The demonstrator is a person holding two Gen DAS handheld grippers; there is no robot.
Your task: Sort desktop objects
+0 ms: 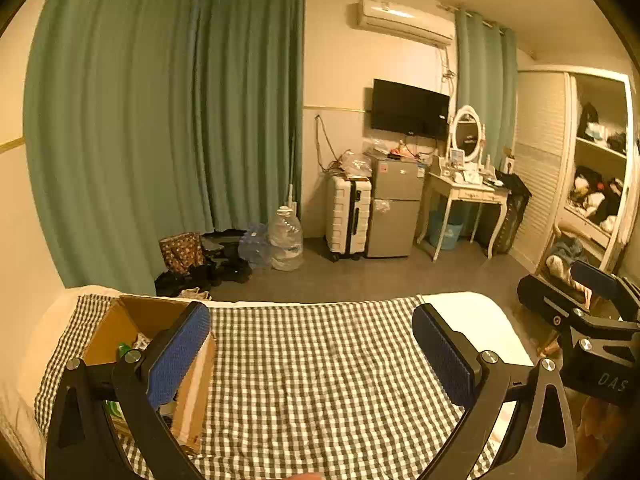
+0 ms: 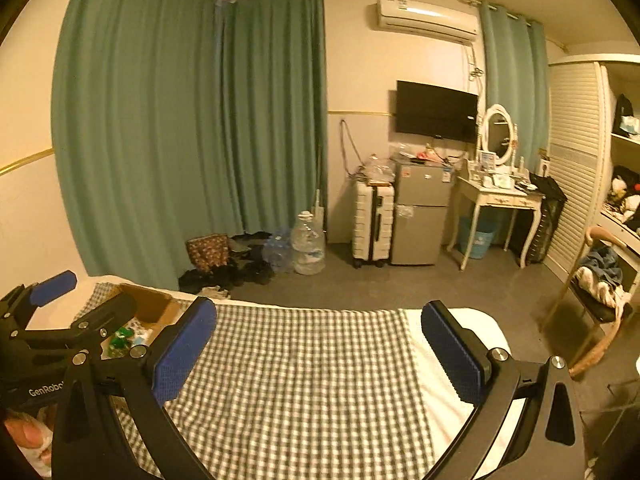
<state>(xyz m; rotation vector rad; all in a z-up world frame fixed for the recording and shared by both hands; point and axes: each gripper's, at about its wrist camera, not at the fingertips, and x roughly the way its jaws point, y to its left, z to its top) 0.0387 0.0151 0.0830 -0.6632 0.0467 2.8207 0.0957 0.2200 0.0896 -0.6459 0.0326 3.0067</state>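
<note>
While both tongs hang released, I hover over the checked cloth (image 1: 312, 360).
Aim squarely above the brown cardboard box (image 1: 132, 320); left tongs (image 1: 310, 344), right tongs (image 2: 318, 340).

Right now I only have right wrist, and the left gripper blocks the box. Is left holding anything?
Observer: No. From its own camera, the left gripper is open, with only the checked cloth between its fingers.
Operator: Where does the box sit?
Observer: The cardboard box stands on the left part of the cloth with its top open. Its near wall shows down to the cloth.
Operator: Where is my gripper relative to the bed?
Observer: In the left view the right gripper appears past the right edge of the white sheet, not over the cloth.
</note>
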